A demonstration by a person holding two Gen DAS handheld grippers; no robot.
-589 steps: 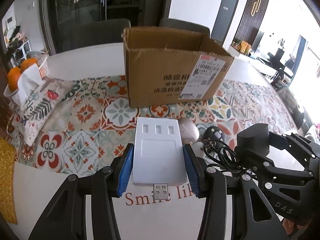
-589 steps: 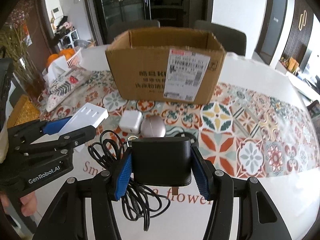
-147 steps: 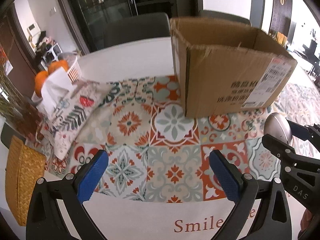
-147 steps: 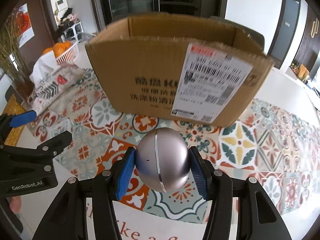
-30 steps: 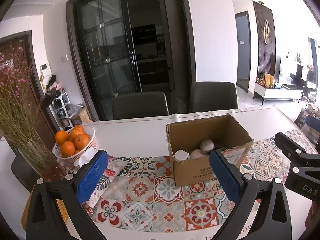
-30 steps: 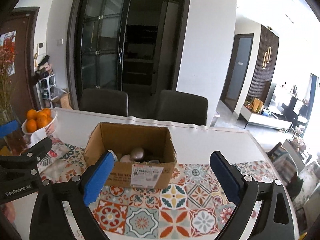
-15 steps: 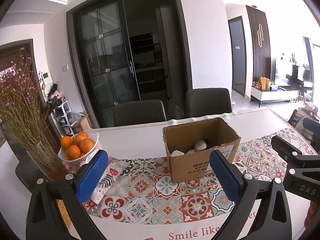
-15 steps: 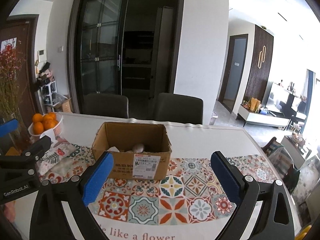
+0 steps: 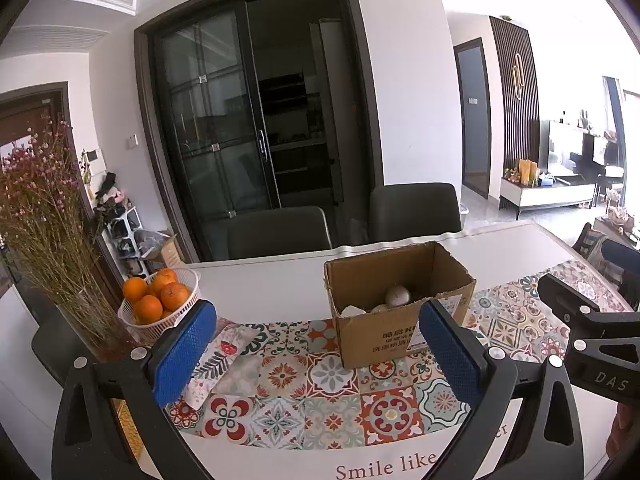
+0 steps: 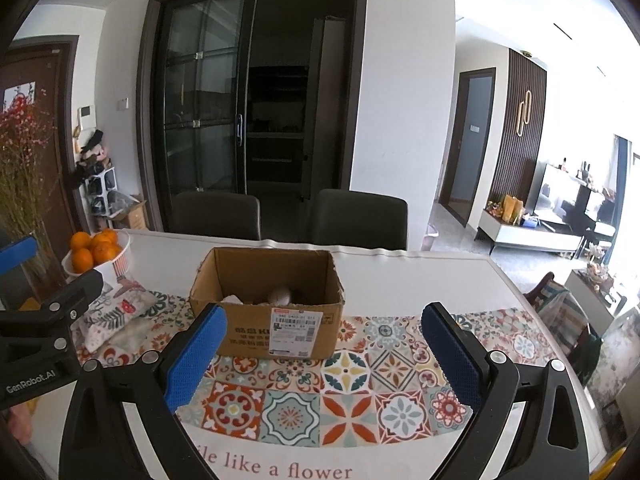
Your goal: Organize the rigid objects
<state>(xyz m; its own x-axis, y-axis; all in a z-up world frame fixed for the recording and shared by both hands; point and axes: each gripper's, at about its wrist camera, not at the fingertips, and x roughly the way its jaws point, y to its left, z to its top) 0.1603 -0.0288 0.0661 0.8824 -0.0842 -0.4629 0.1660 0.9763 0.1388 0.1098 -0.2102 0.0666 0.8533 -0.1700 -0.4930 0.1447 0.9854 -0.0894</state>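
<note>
An open cardboard box (image 9: 384, 336) stands on the patterned table runner (image 9: 328, 396); it also shows in the right wrist view (image 10: 280, 332). Inside it I see a silver ball (image 9: 397, 295) and a white object (image 9: 352, 311); the ball's top shows in the right wrist view (image 10: 280, 294). My left gripper (image 9: 320, 354) is open and empty, held back from the box. My right gripper (image 10: 322, 354) is open and empty, also back from the box. Each gripper shows at the edge of the other's view.
A white basket of oranges (image 9: 158, 300) and a vase of dried flowers (image 9: 44, 240) stand at the left. A printed cloth pouch (image 9: 216, 354) lies beside the basket. Two dark chairs (image 9: 280, 232) stand behind the table.
Both grippers have pulled back and tilted up from the box, which now looks smaller and farther. Both stay open and empty.
</note>
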